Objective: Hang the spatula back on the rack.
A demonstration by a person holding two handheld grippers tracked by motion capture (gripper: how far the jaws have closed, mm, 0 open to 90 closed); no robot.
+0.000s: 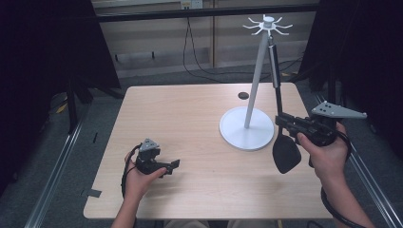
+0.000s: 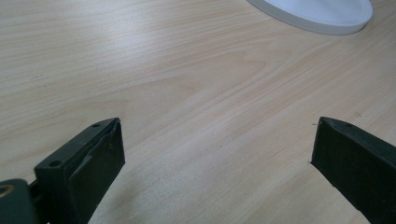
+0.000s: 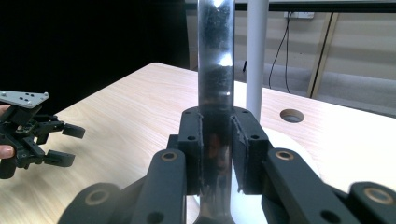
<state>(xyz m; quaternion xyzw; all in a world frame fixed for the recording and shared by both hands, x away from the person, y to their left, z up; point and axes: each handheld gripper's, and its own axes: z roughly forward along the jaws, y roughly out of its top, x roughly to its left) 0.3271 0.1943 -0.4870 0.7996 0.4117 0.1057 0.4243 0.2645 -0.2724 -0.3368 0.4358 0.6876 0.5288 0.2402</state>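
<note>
1. Spatula [image 1: 285, 151], black-headed with a shiny metal handle, hangs head-down at the table's [image 1: 190, 118] right edge, just beside the rack's base, apparently so its handle end can meet a hook above.
2. White utensil rack [image 1: 247, 128] stands on a round base, hooks spread at the top for hanging tools.
3. Right gripper [image 3: 217, 154] is clamped on the handle, keeping it upright.
4. Left gripper [image 1: 172, 165] rests idle on the table, jaws apart, grasping nothing.

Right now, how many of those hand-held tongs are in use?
2. The left tongs rest open near the table's front left; the right tongs grip a black spatula beside the white stand.
</note>
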